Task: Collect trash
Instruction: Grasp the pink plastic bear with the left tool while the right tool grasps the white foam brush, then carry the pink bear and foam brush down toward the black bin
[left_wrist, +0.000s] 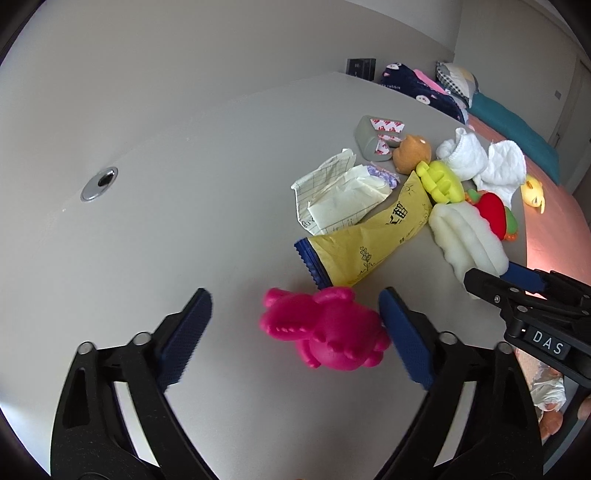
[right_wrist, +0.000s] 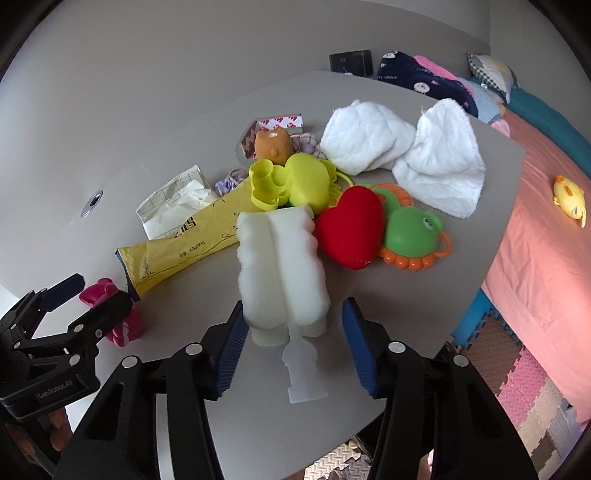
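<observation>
A pink toy bear (left_wrist: 325, 328) lies on the grey table (left_wrist: 166, 221) between the fingers of my open left gripper (left_wrist: 295, 328), nearer the right finger; it also shows in the right wrist view (right_wrist: 110, 310). A yellow snack wrapper (left_wrist: 373, 236) and crumpled paper (left_wrist: 340, 192) lie behind it. My right gripper (right_wrist: 291, 347) is open around the near end of a white sponge brush (right_wrist: 280, 273), whose clear handle (right_wrist: 303, 369) points toward me. The wrapper (right_wrist: 184, 243) lies left of the sponge.
A yellow toy (right_wrist: 291, 184), red heart (right_wrist: 351, 225), green toy (right_wrist: 410, 232), brown plush (right_wrist: 273, 146), white cloths (right_wrist: 406, 147) and a taped grey block (left_wrist: 376, 140) crowd the table's far right. A bed (right_wrist: 546, 236) and foam mats (right_wrist: 517, 373) lie right of the table edge.
</observation>
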